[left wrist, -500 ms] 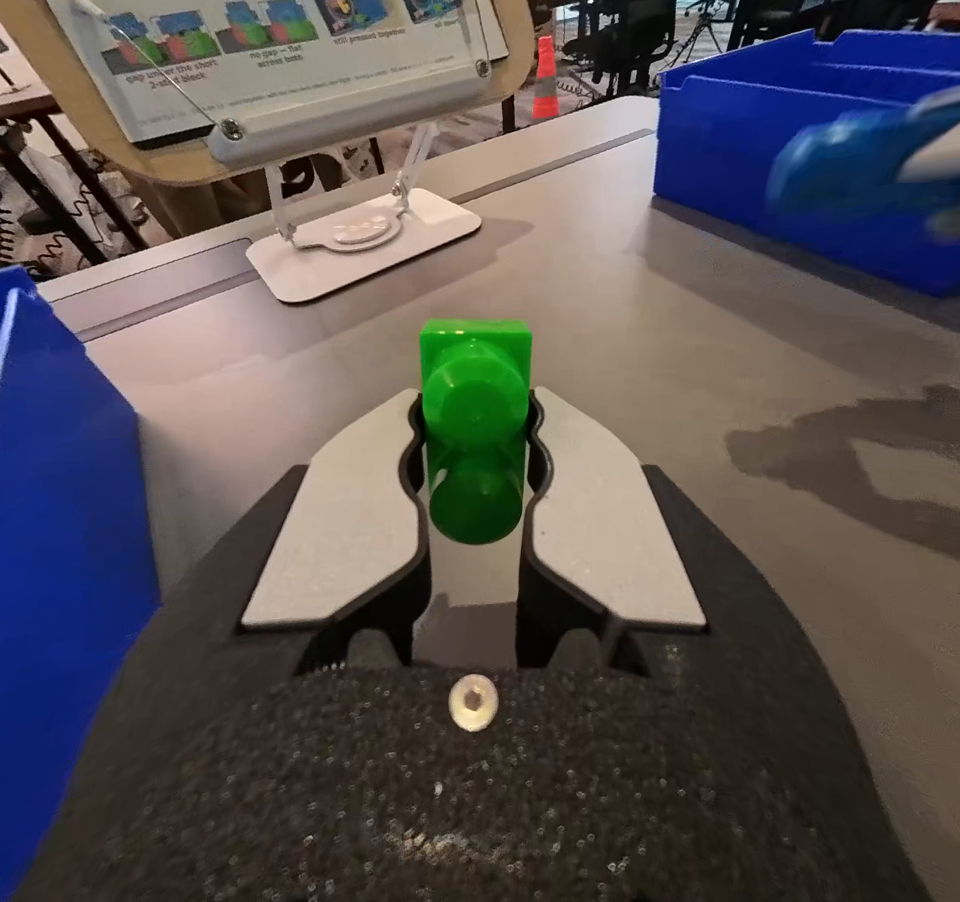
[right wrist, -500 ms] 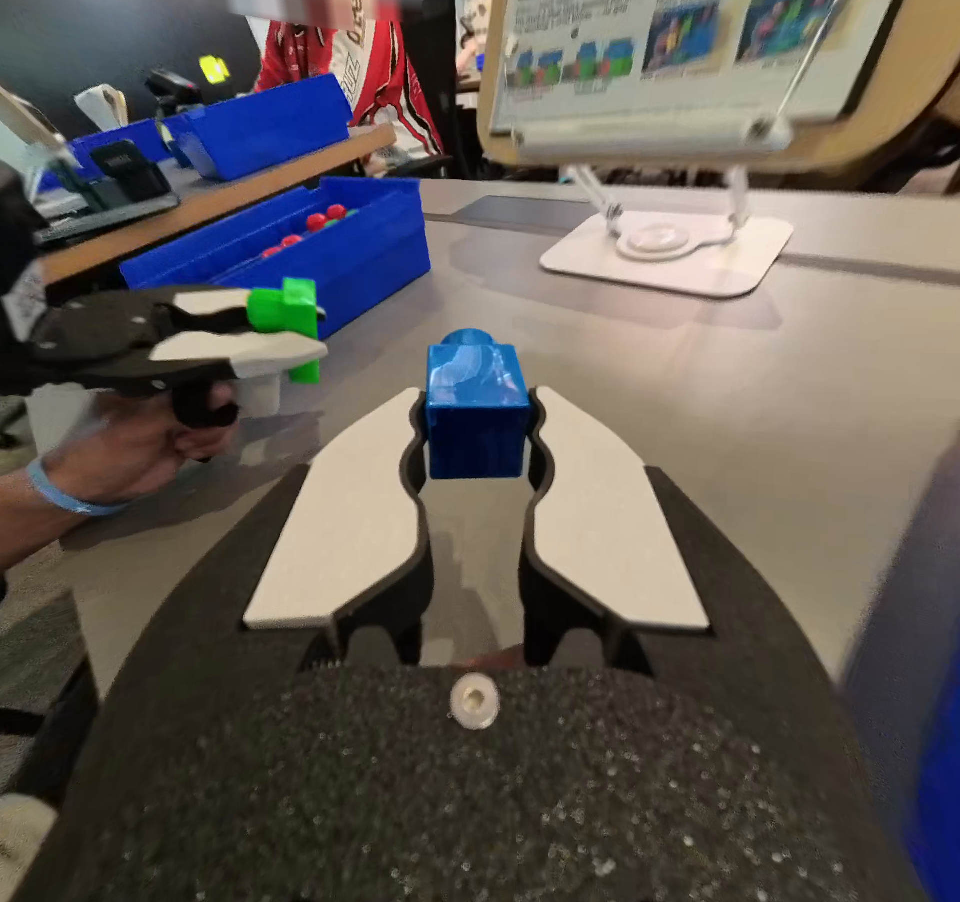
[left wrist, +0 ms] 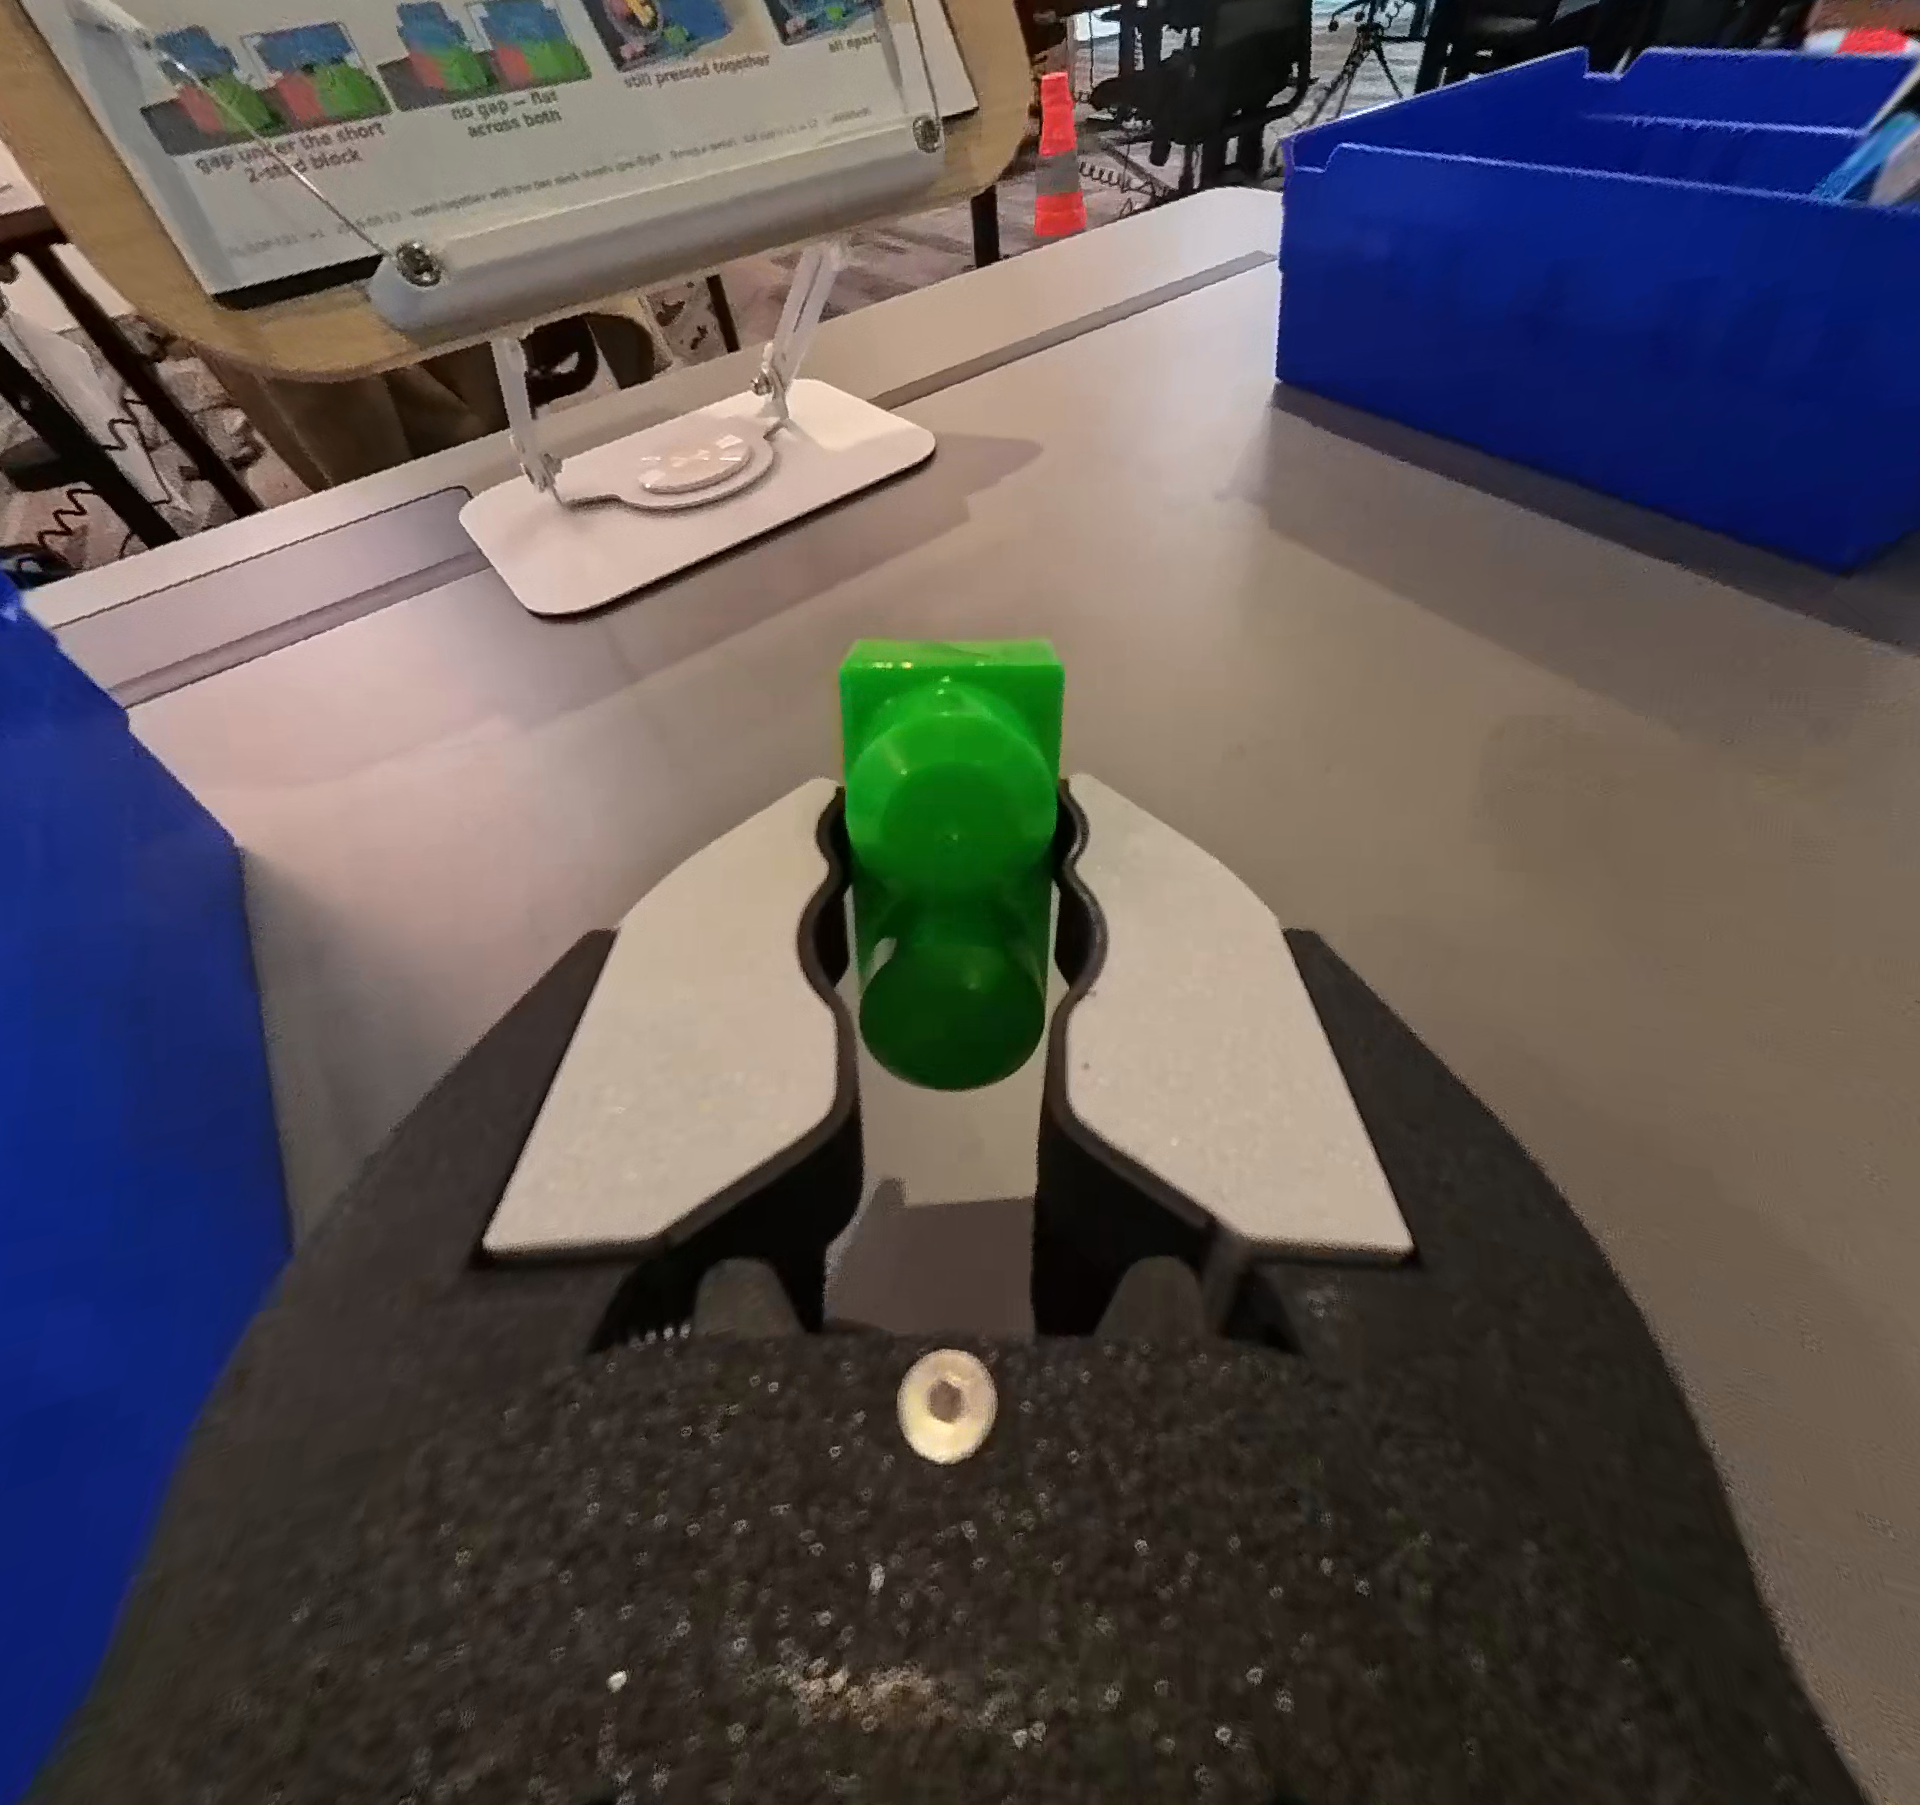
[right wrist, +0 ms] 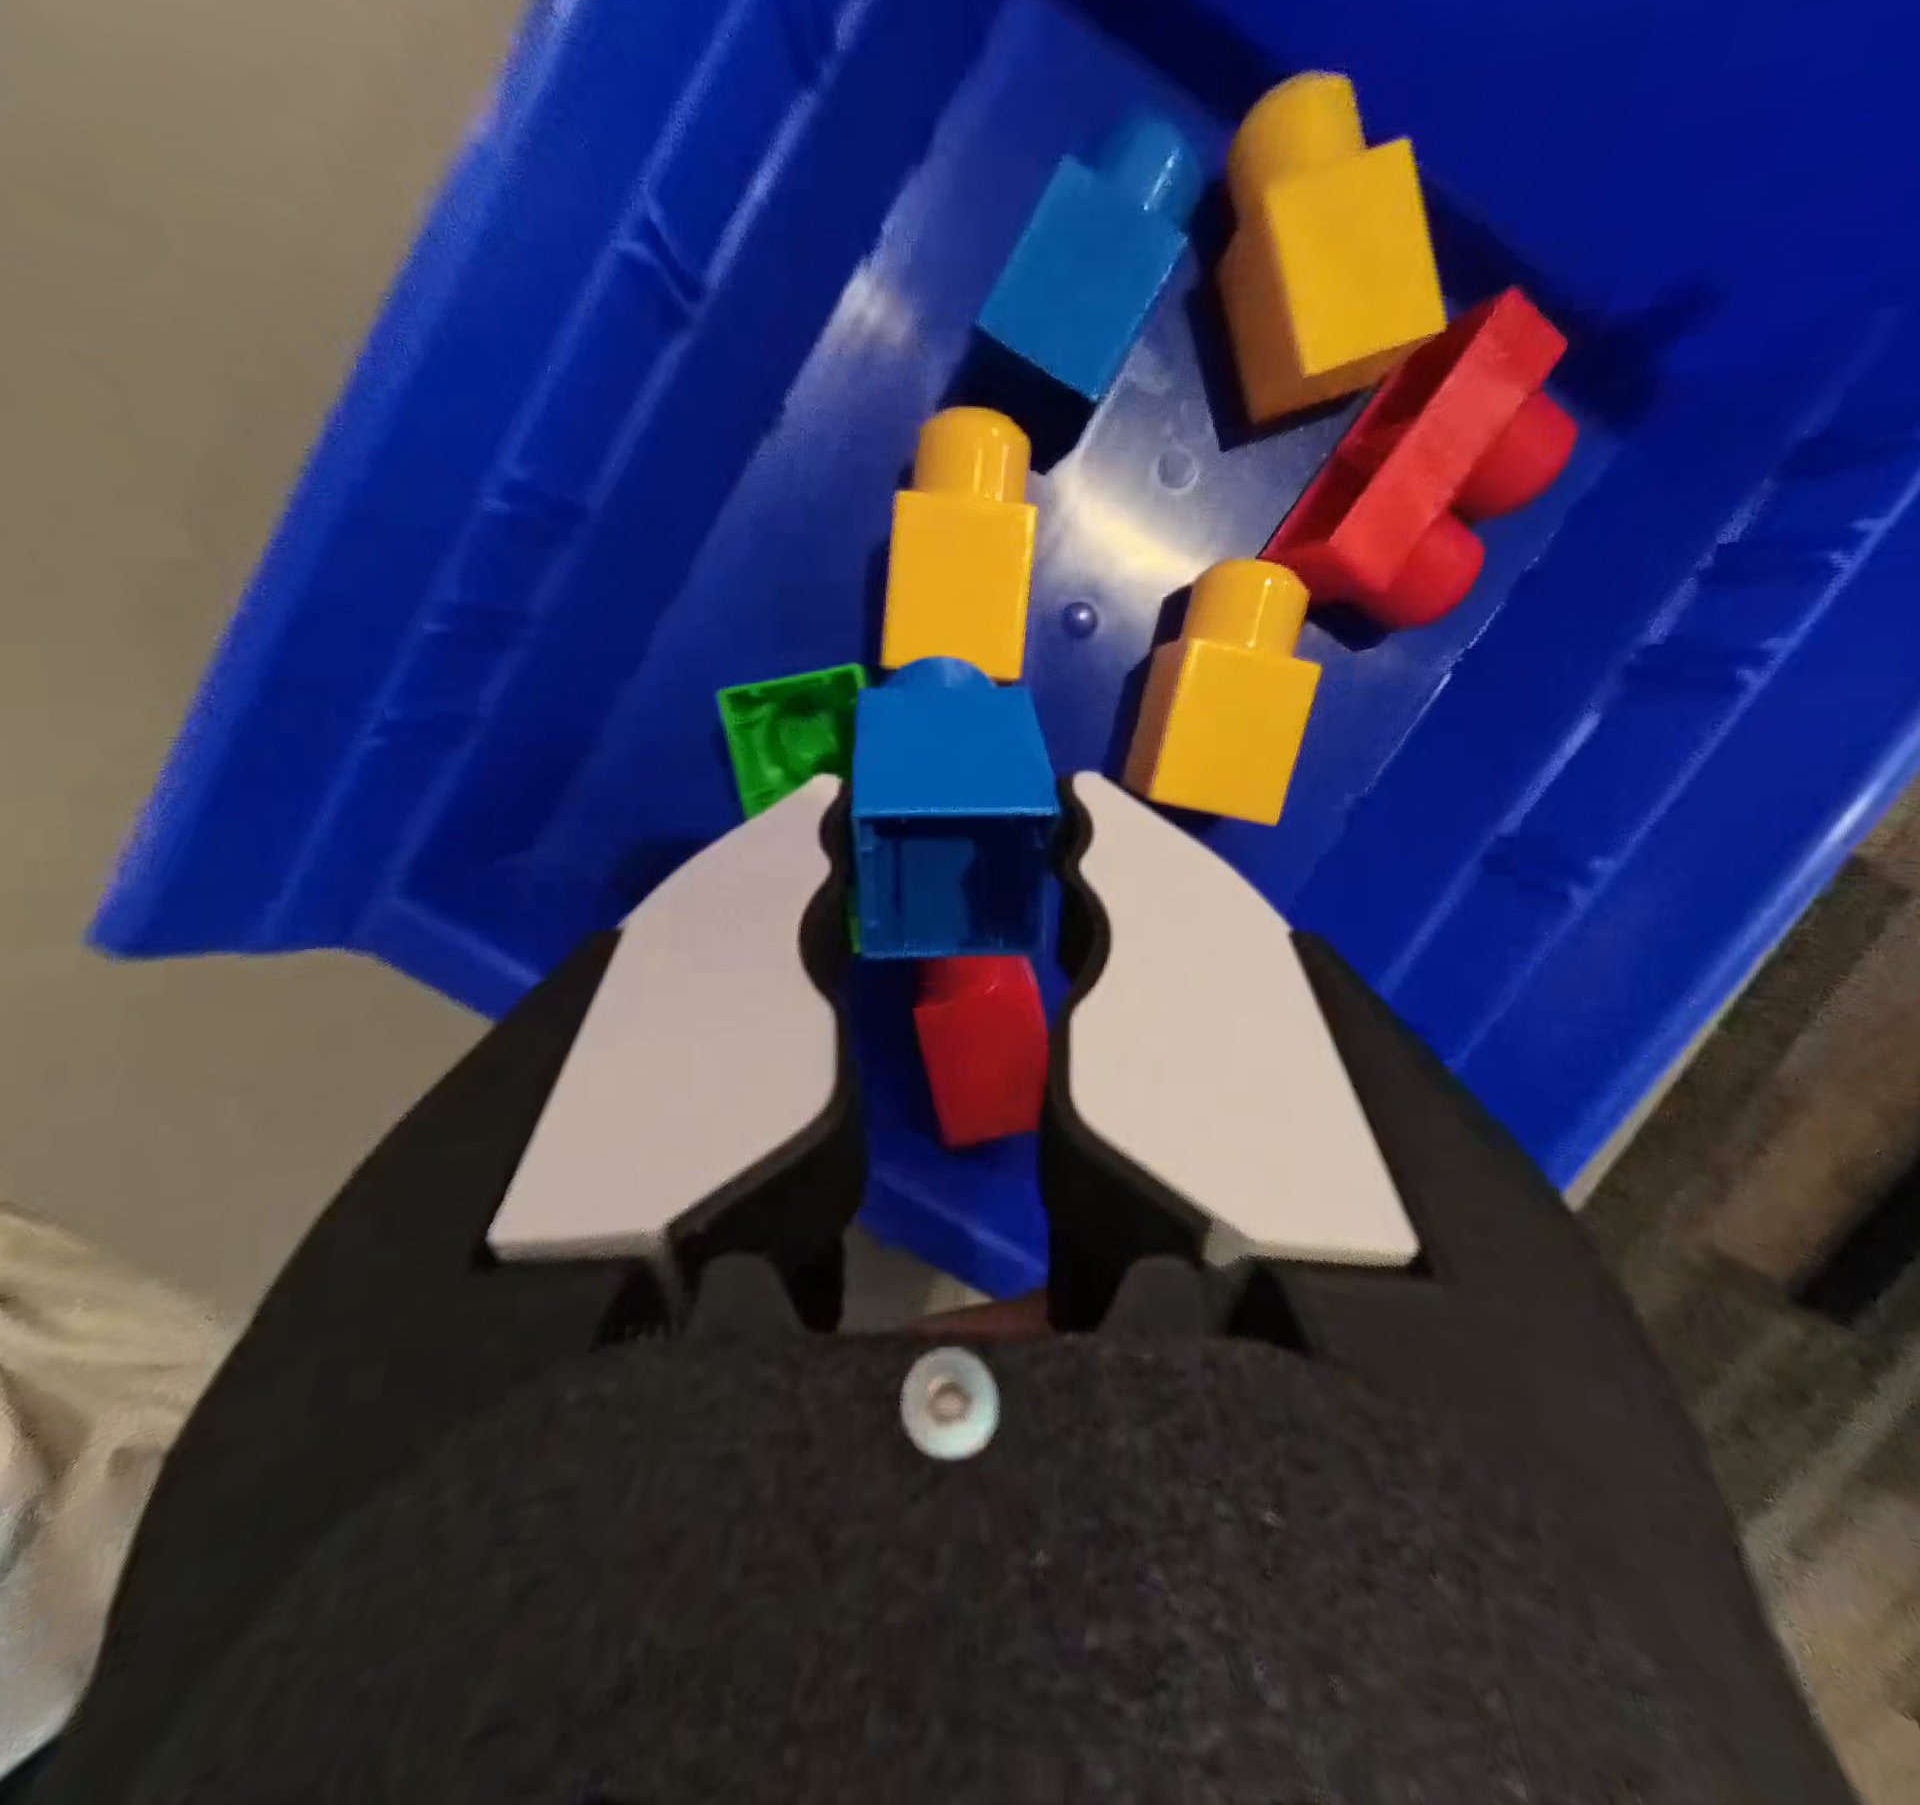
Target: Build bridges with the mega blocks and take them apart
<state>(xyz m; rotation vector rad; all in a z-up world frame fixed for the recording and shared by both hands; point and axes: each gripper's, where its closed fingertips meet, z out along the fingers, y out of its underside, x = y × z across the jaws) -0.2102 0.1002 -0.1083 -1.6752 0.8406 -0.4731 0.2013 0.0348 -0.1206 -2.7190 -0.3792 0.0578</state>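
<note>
My left gripper is shut on a green two-stud block, its studs facing the camera, held above the grey table. My right gripper is shut on a blue one-stud block and points down into a blue bin, the block's hollow underside facing the camera. In the bin lie three yellow one-stud blocks, another blue block, a red two-stud block, a red block and a green block.
A tilted instruction board on a white stand sits at the table's far side. The blue bin stands at the right of the left wrist view, a second blue bin's wall at the left. Chairs and an orange cone stand beyond the table.
My right gripper has swung from over the table to above the blue bin, tilted downward, still holding the blue block. My left gripper with the green block has barely moved.
</note>
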